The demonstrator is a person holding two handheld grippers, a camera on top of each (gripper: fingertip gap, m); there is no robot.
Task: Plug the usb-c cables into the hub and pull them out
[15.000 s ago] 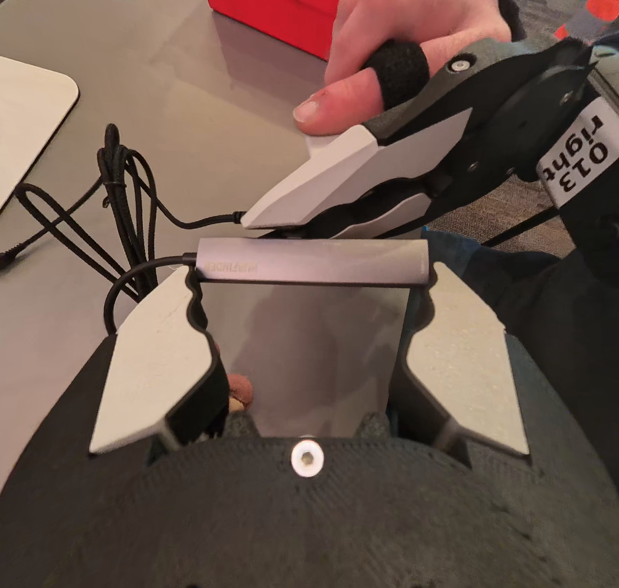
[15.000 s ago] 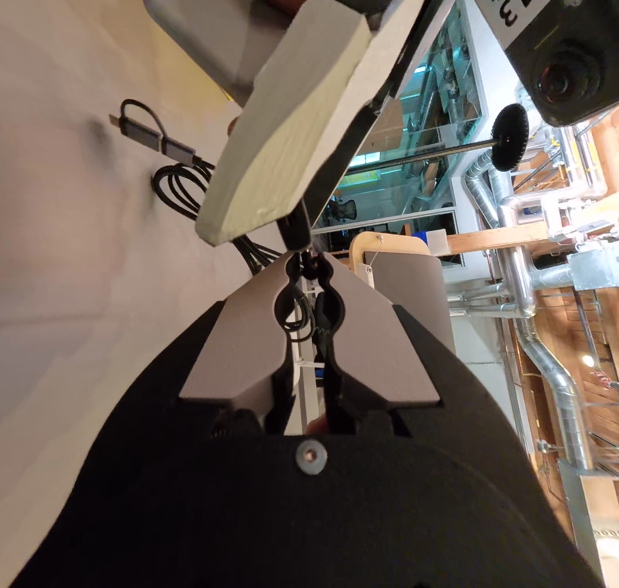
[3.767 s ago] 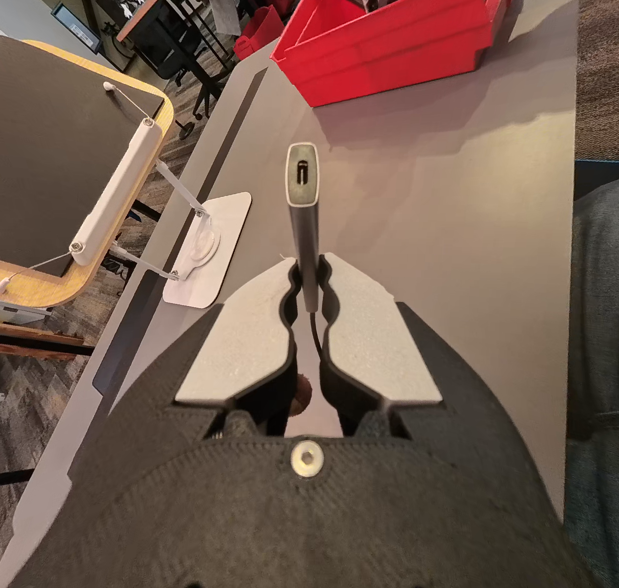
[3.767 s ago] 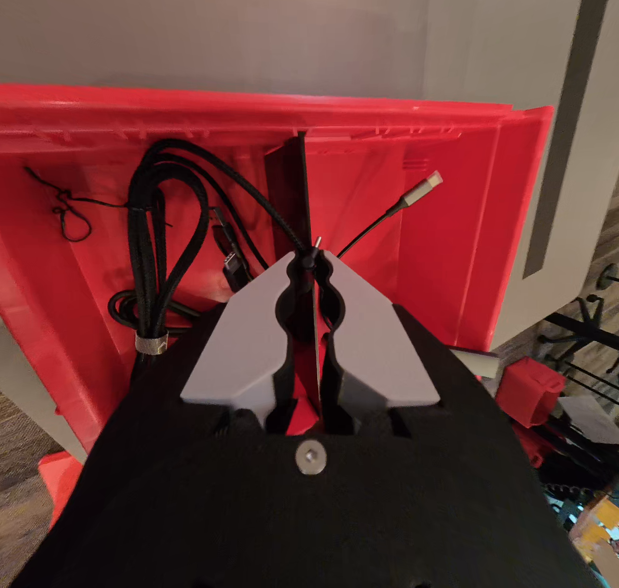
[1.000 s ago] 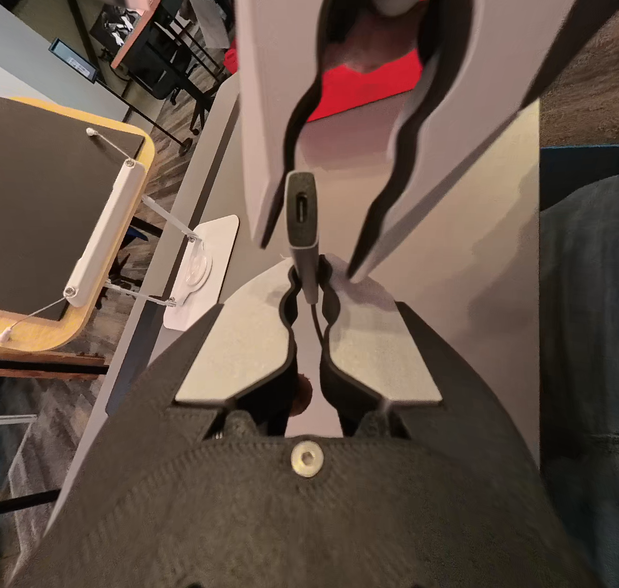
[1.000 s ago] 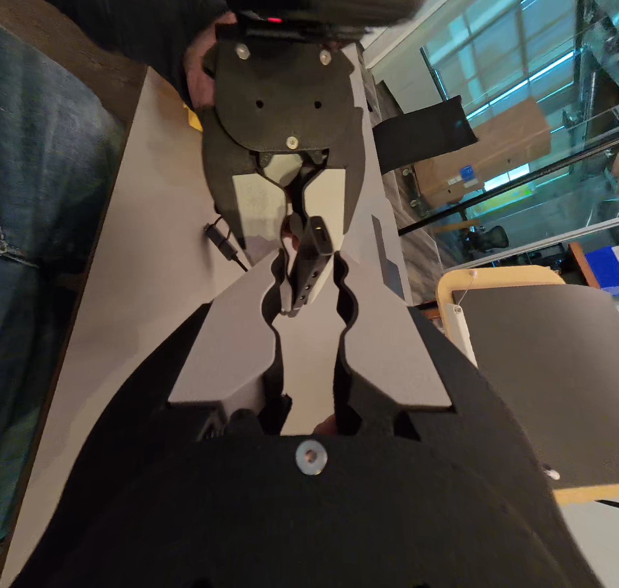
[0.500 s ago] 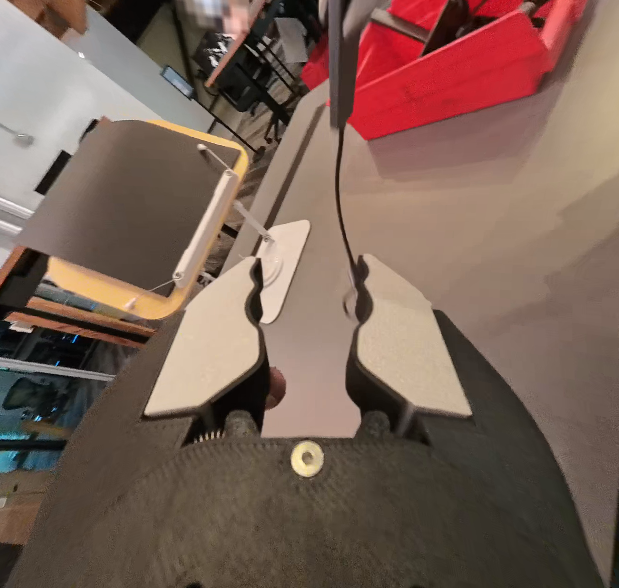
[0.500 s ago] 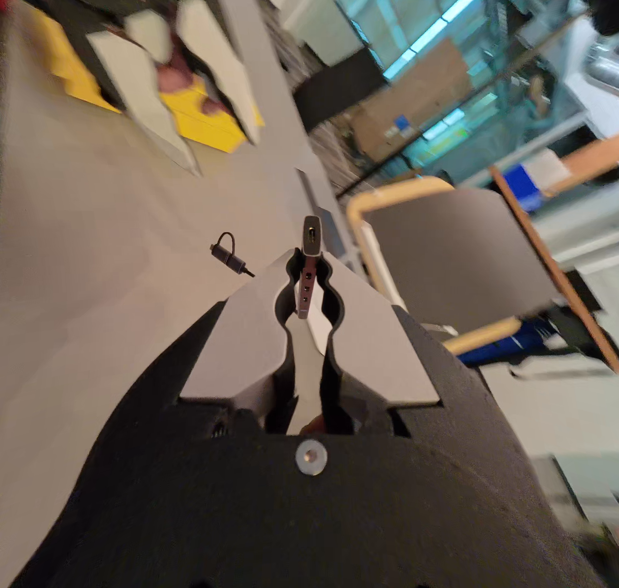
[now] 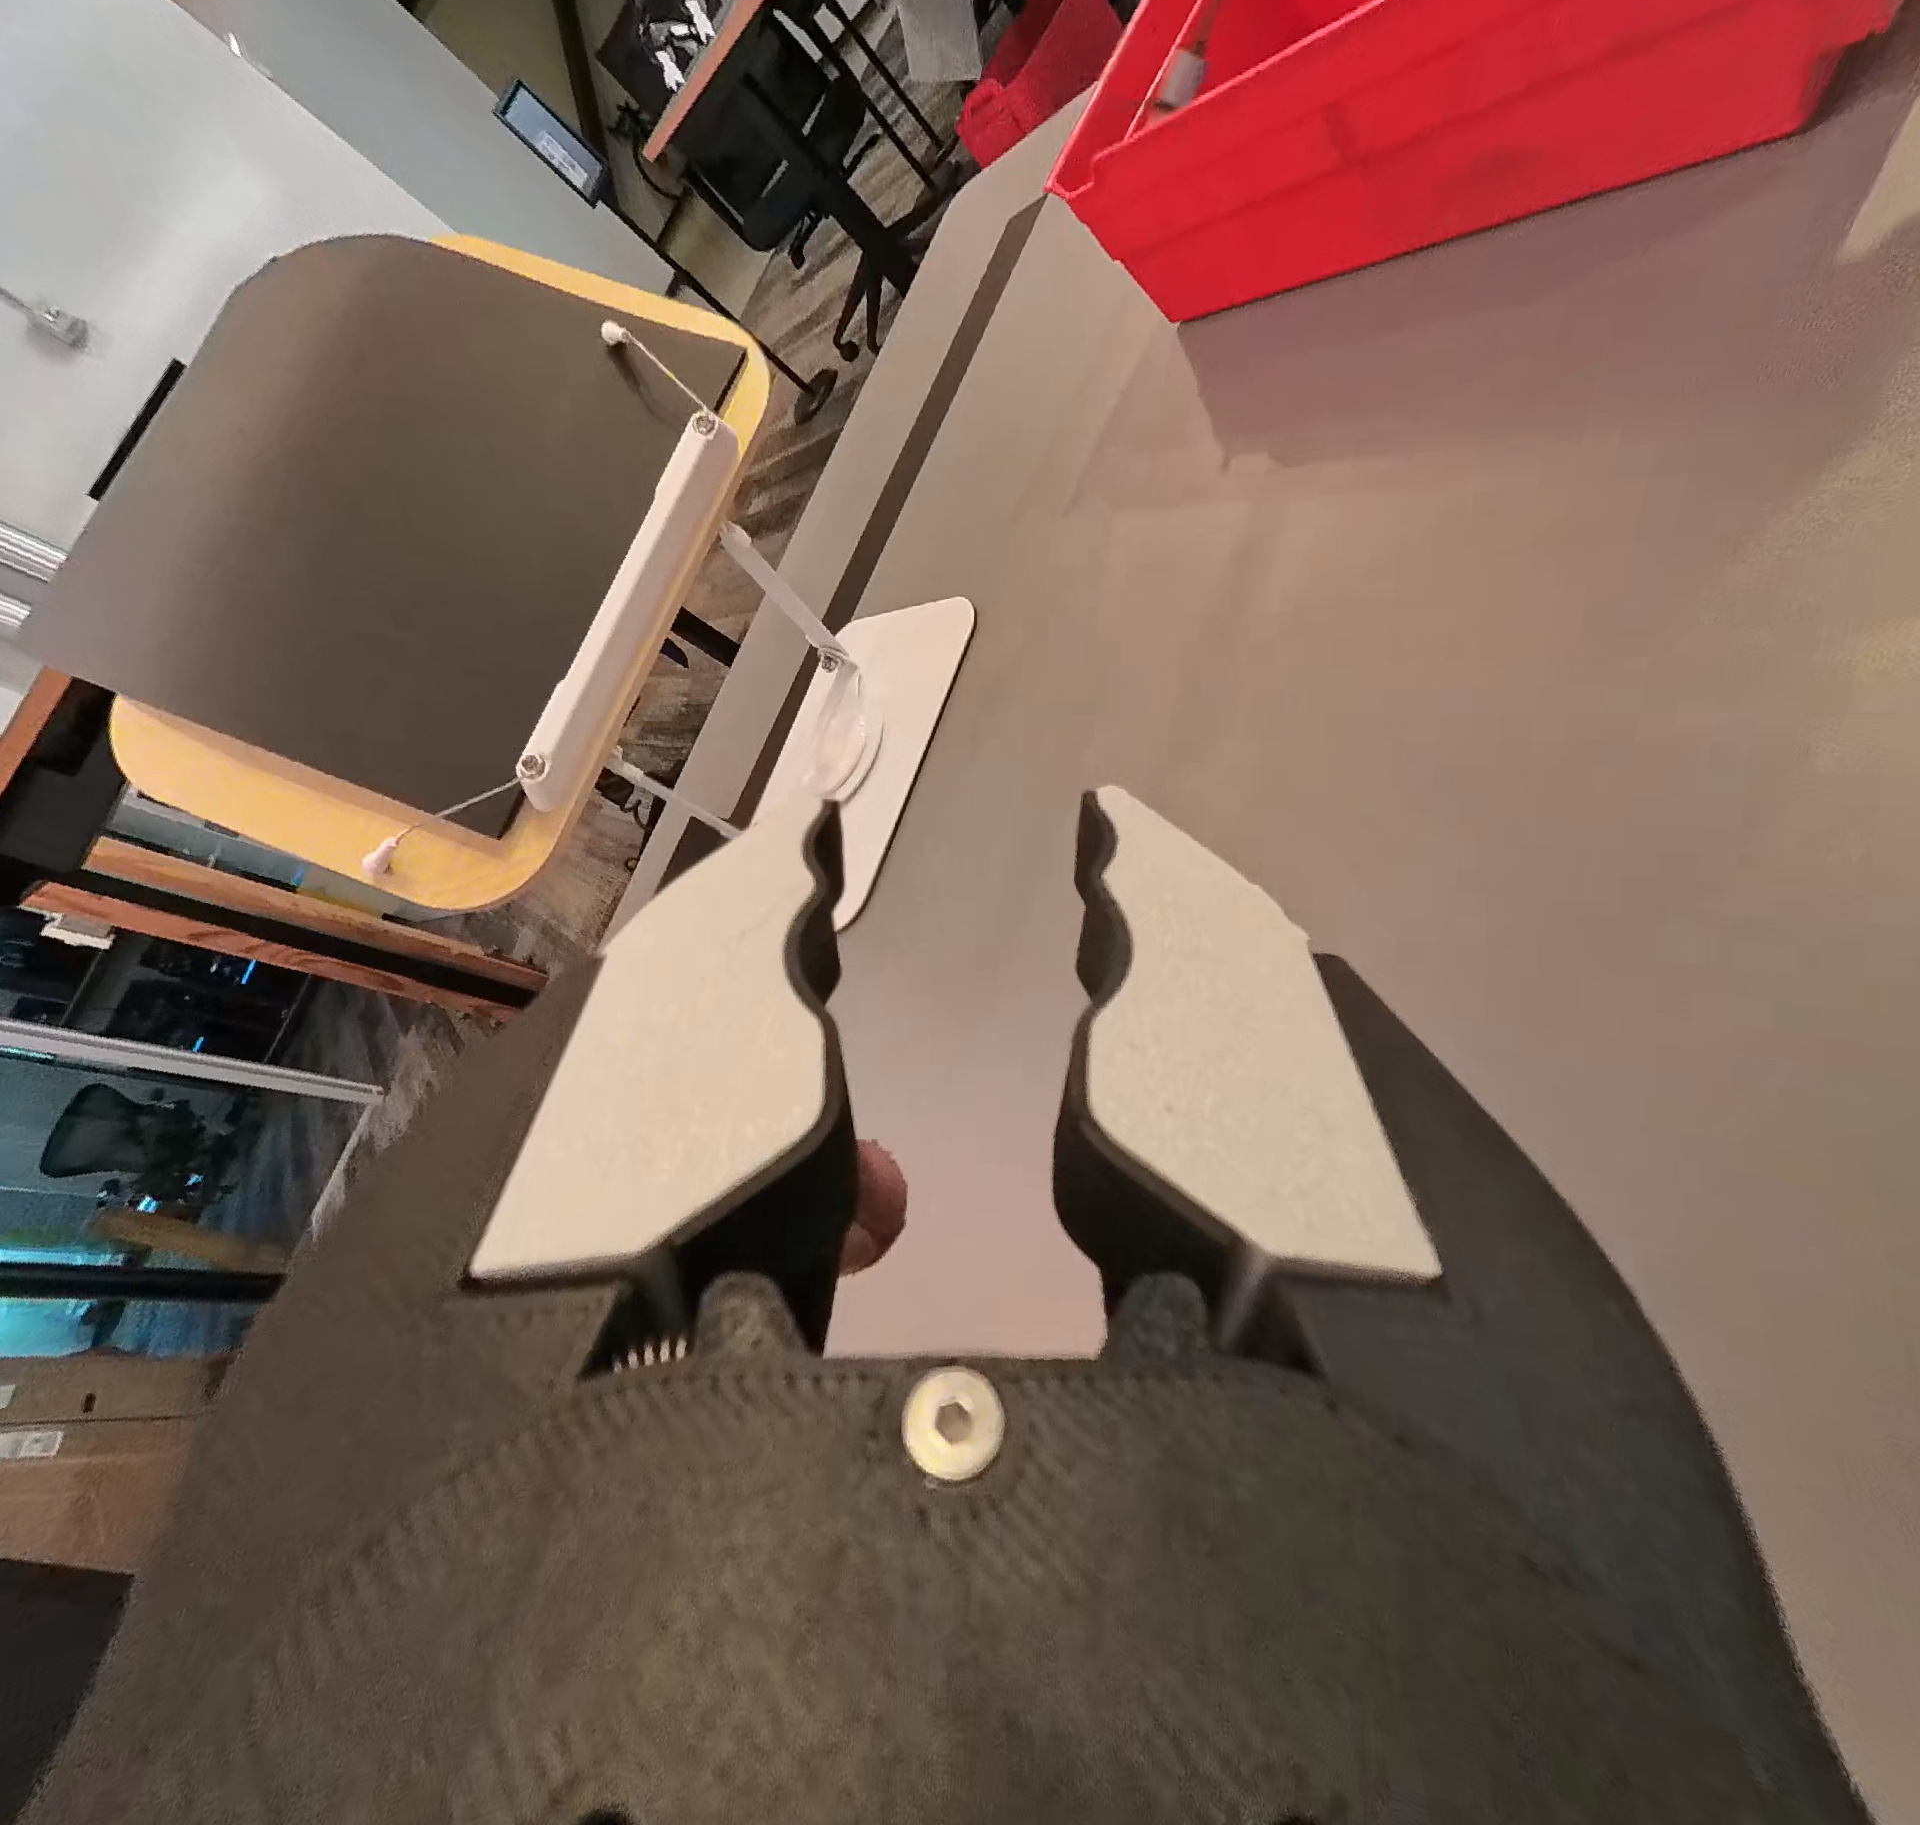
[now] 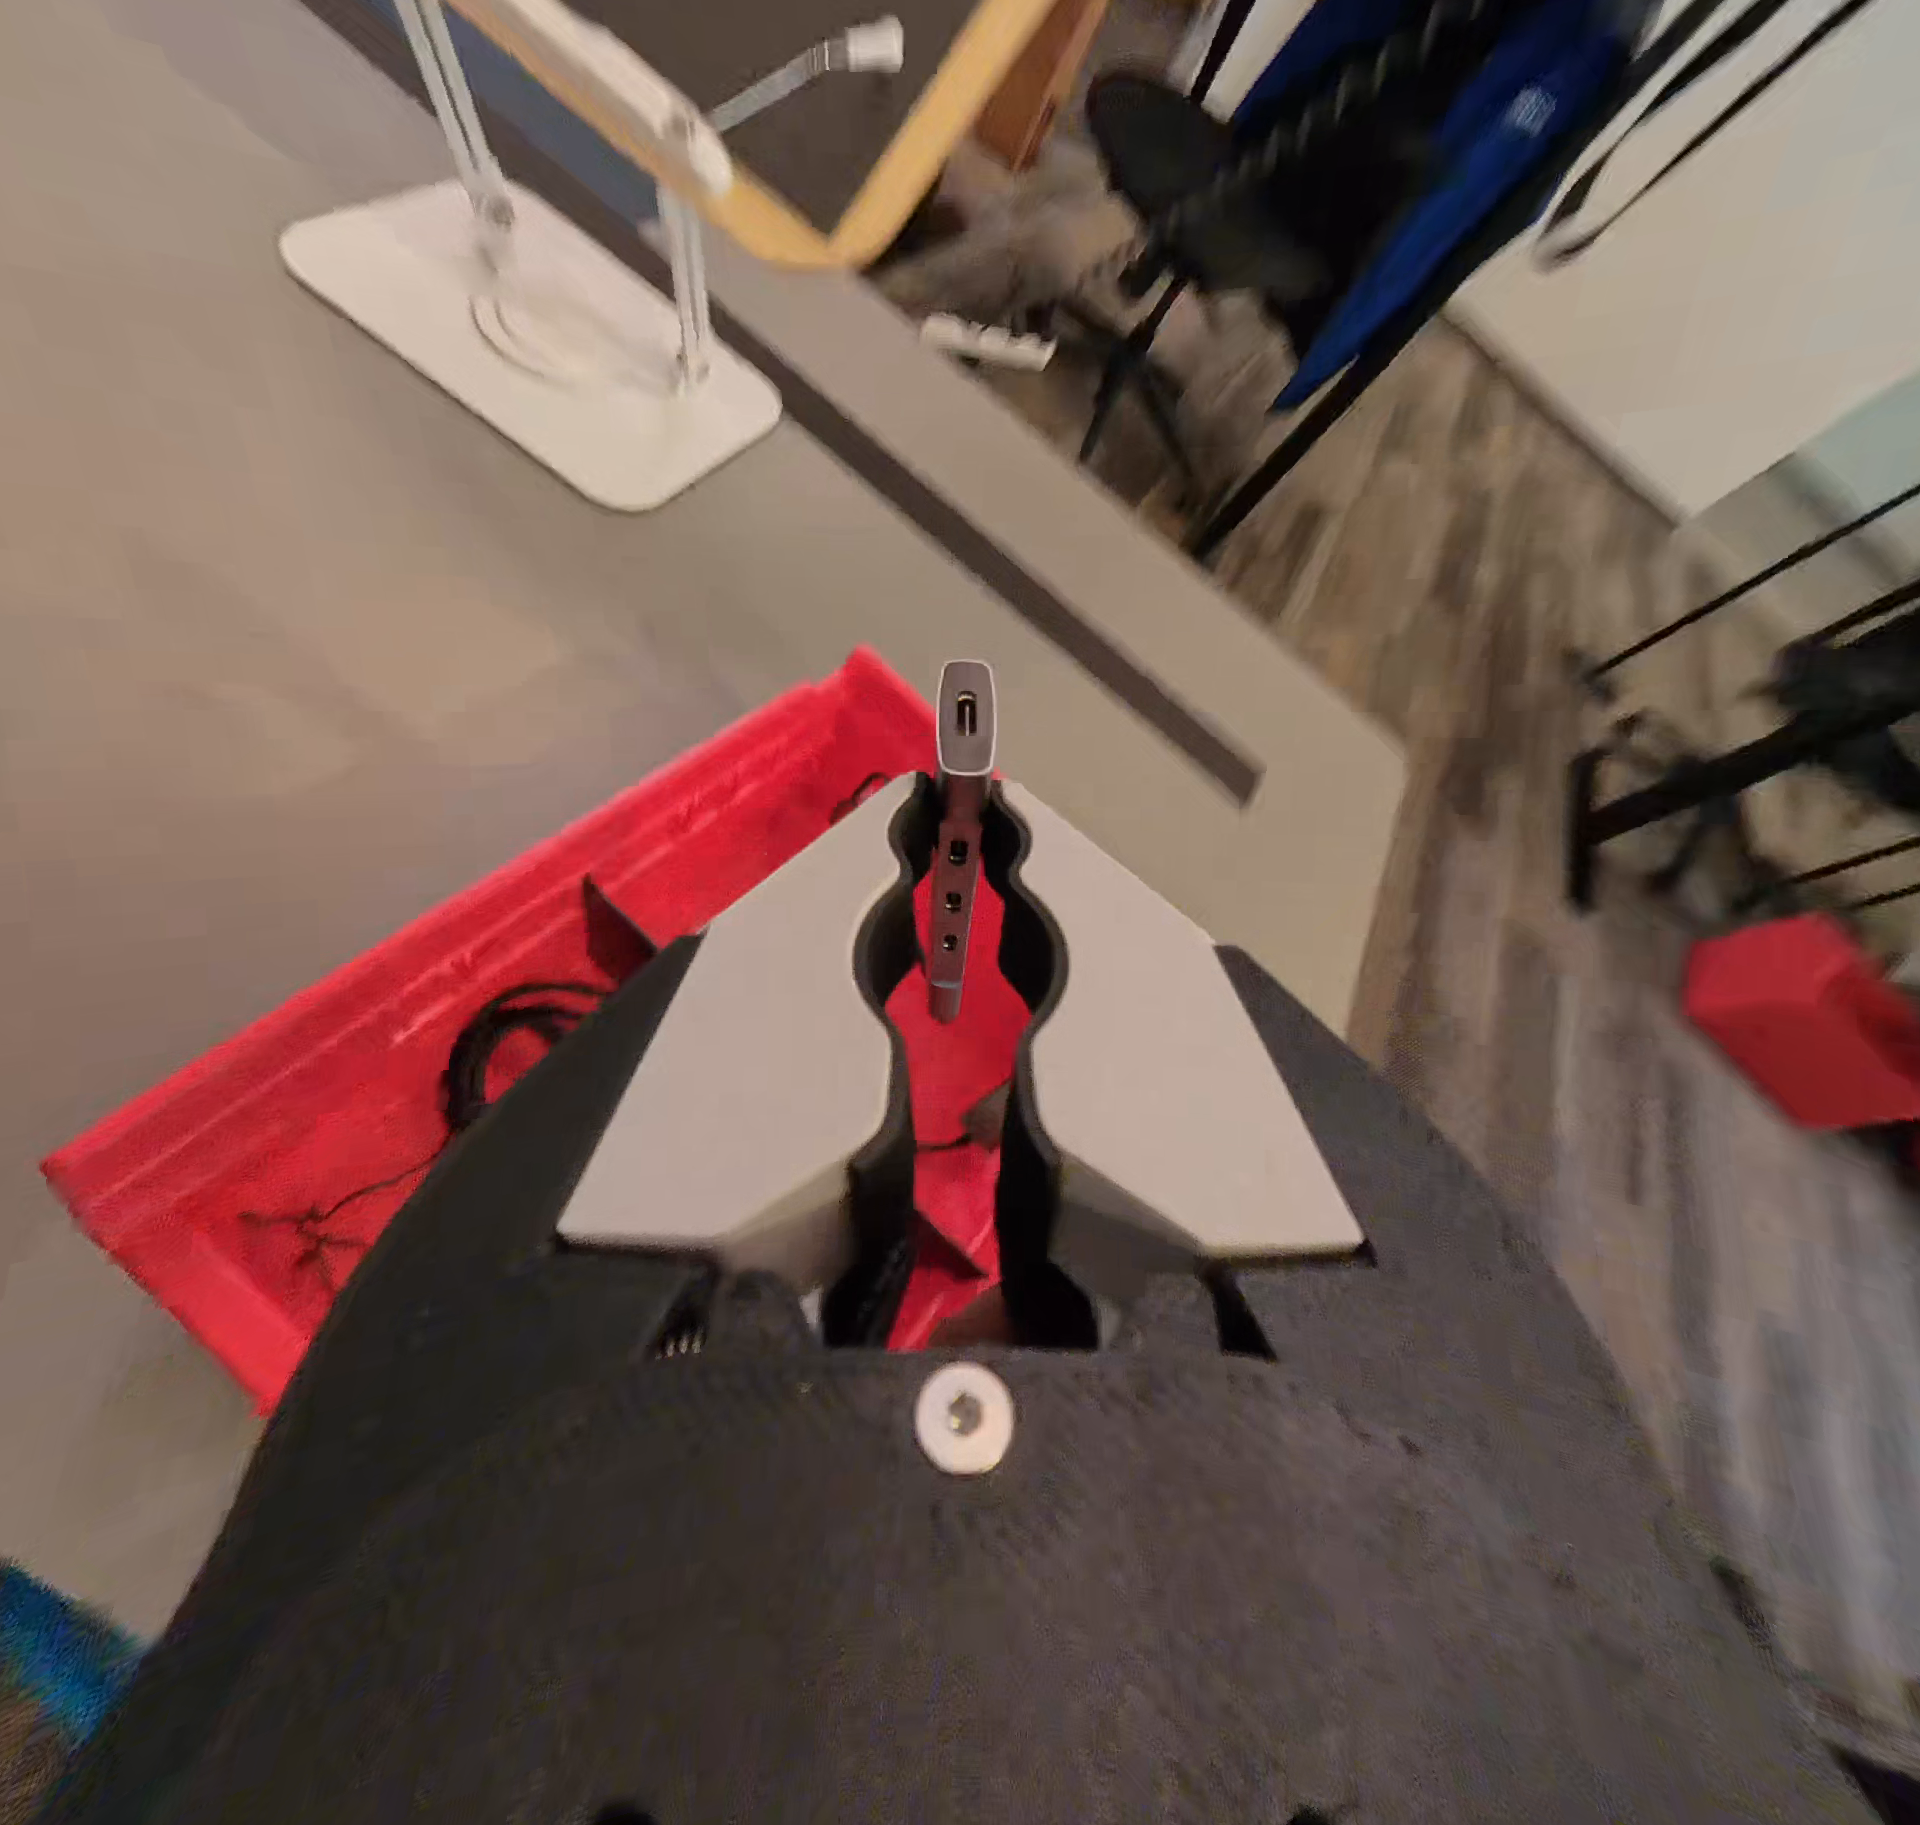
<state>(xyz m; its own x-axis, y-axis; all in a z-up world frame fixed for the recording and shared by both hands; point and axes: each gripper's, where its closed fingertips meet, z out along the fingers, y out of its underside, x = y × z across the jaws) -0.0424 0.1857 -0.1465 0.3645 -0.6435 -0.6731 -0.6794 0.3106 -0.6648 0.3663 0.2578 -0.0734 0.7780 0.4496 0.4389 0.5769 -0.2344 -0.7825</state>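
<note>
Grey table (image 9: 1455,632), smooth and bare under you, office floor and chairs beyond. Your left gripper (image 9: 951,830) hangs over it with fingers apart, holding nothing. Your right gripper (image 10: 956,788) is clamped on the hub (image 10: 961,819), a slim metal bar standing on end above the red bin (image 10: 343,1048) where black cables (image 10: 499,1037) lie. Expect it light, rigid, slick-sided; grip the flat faces mid-length and keep the end port clear. Farther off stands a white stand (image 10: 540,341).
</note>
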